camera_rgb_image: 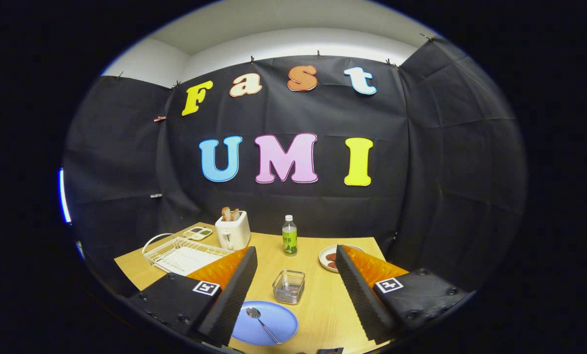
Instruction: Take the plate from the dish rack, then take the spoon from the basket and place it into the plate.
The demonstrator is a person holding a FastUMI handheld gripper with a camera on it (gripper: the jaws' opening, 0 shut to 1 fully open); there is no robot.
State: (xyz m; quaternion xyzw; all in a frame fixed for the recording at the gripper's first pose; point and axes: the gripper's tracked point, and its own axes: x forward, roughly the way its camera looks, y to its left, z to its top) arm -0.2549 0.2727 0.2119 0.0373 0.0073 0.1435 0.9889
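Gripper view: gripper [295, 290] open, spoon [262, 324] lying in plate [281, 318]

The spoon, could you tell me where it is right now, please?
The spoon lies in the blue plate on the table, between the open gripper's fingers, just nearer than the small wire basket.

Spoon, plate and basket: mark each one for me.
spoon [262, 323]: gripper view, on its handle.
plate [282, 319]: gripper view, bare blue surface beside the spoon.
basket [289, 286]: gripper view, its near wire wall.
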